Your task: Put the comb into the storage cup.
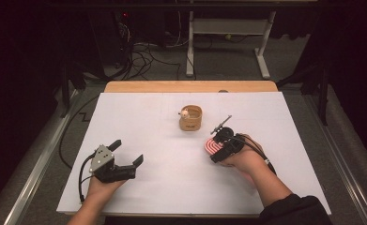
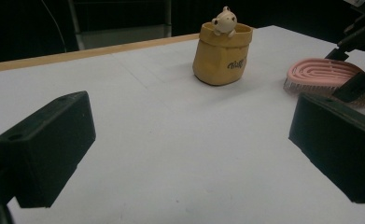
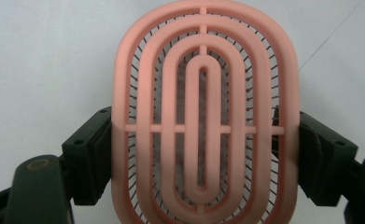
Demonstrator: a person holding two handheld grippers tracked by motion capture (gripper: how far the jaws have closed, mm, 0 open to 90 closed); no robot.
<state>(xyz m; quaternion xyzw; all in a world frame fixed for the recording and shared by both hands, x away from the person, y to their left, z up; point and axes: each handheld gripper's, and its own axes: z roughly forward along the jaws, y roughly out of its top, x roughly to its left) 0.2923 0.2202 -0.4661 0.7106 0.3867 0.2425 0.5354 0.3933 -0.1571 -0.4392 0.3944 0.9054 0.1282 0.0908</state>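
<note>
A pink oval brush [image 3: 203, 116] with concentric ribs and dark bristles lies back up between my right gripper's [image 3: 203, 149] jaws, which press on its two long sides. In the high view the brush [image 1: 212, 146] sits right of the table's middle, under my right gripper [image 1: 224, 149]. A tan sack-shaped pot [image 1: 190, 117] with a small cream animal figure [image 2: 225, 21] on its rim stands upright behind it. My left gripper [image 1: 126, 152] rests at the near left, open, nothing between its jaws. From the left gripper view the pot [image 2: 222, 56] and brush [image 2: 322, 77] are ahead and to the right.
A white sheet [image 1: 172, 178] covers the table, with a wooden edge [image 1: 190, 86] at the back. Cables [image 1: 143, 61] and a desk frame [image 1: 228, 33] stand on the floor beyond. A metal rail [image 1: 35, 168] runs along the left side.
</note>
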